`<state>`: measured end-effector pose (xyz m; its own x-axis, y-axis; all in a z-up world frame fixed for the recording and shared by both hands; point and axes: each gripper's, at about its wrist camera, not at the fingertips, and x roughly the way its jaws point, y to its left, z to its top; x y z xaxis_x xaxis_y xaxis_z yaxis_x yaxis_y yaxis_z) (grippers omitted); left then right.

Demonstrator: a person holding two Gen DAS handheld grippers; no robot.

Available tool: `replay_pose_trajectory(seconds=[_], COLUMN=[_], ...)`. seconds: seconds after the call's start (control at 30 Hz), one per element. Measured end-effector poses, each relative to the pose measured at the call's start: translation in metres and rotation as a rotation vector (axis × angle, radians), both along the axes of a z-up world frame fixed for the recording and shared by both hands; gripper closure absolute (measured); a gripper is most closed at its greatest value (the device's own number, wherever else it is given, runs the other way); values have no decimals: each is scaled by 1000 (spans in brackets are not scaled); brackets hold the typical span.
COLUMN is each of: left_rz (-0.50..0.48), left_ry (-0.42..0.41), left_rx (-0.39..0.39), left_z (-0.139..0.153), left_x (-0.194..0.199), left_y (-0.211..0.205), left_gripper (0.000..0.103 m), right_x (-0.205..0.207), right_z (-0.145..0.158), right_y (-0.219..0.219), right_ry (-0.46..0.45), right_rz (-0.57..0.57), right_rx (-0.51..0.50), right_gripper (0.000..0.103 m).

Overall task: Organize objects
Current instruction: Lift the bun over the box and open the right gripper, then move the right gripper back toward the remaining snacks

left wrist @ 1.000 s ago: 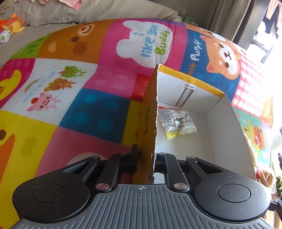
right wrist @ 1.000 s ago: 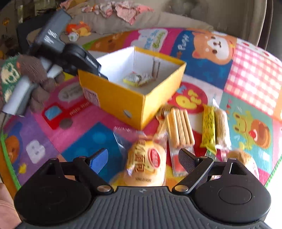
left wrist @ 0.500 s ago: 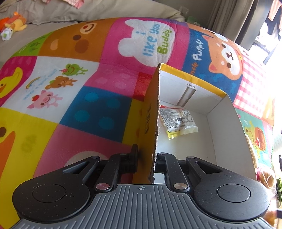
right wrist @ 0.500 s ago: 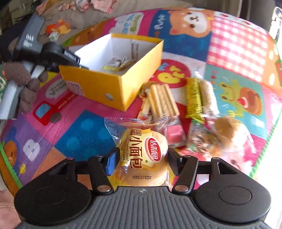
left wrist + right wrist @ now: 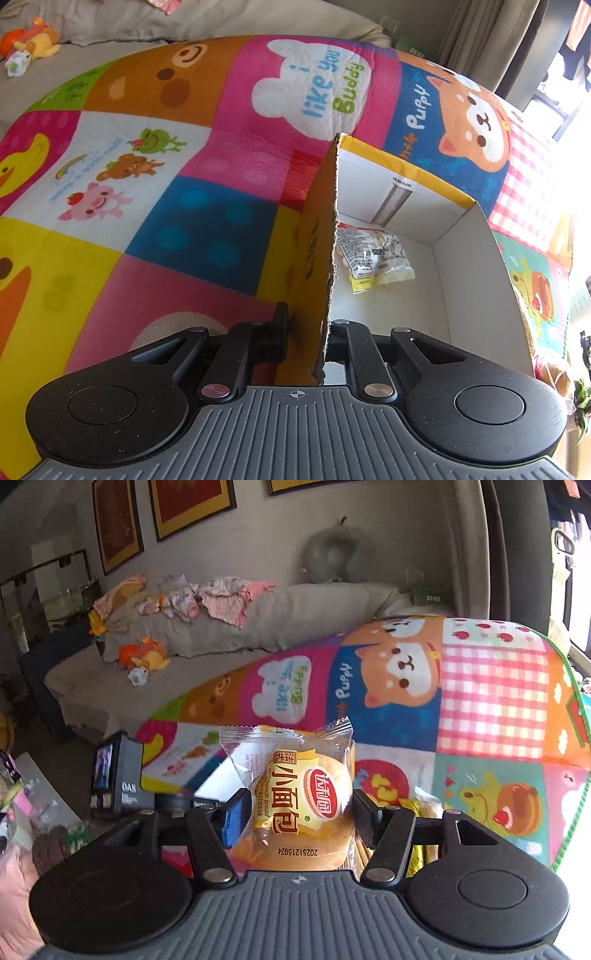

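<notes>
- Plush toy (image 5: 31,37): upper left of the left wrist view, lying on a beige sofa (image 5: 110,48).
- Mat (image 5: 147,177): patchwork of cartoon animal panels, filling most of the left wrist view; duck at the left edge, bear and cloud panels along the top, puppy panel at upper right.
- Left gripper (image 5: 306,332): bottom centre, jaws nearly shut and pinching the near wall of the box, one finger outside the wall and one inside.
- Box (image 5: 480,295): yellow outside, white inside, open-topped, right of centre, resting on the mat.
- Packet (image 5: 376,258): silver and yellow snack wrapper lying on the box floor toward the far side.
- Framed pictures (image 5: 184,506): upper left of the right wrist view, on the wall above the sofa.
- Clothes (image 5: 207,598): pink and white pile along the sofa back, upper left of centre.
- Right gripper (image 5: 299,812): bottom centre, jaws about half open and pressed on both sides of the bun, which they hold clear of the mat.
- Bun (image 5: 299,805): small round bread in a clear wrapper with a yellow label and red logo, centre of the frame, upright between the fingers.
- Snacks (image 5: 428,801): partly seen just right of the bun, behind the right finger, on the mat; too hidden to tell apart.
</notes>
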<state>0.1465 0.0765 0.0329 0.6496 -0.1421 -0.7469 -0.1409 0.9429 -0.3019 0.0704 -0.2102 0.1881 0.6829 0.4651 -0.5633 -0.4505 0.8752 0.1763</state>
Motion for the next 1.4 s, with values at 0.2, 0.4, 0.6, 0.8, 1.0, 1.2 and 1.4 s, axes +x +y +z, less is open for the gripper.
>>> replay_pose_trajectory(seconds=[0.2,0.4,0.6,0.8,1.0,1.2,1.4], left_rz=[5,-1,10,4,5,5,4], left_ry=[2,2,11,14,16,17,19], left_rx=[-8,-14,-16,-15,-14,-16,-18], left_z=[0,-1,-2,-2,-2,-2,-3], left_x=[-1,-2,-1,-1,-1,0,-1], left_y=[0,2,1,1,1,1,1], left_gripper=[88,88,88,88,88,87,87], right_x=[49,78,71,63,52,41,28], right_z=[11,-2,-5,-24,-57,-92,-112], right_y=[44,64,30,-28,-92,-128,-120], right_ry=[23,114,89,73,118,199,211], right_rz=[0,5,-60,-204,-376,-466,-434], right_rx=[101,180,168,73,6,-4,-14], right_gripper=[44,22,22,22,22,22,22])
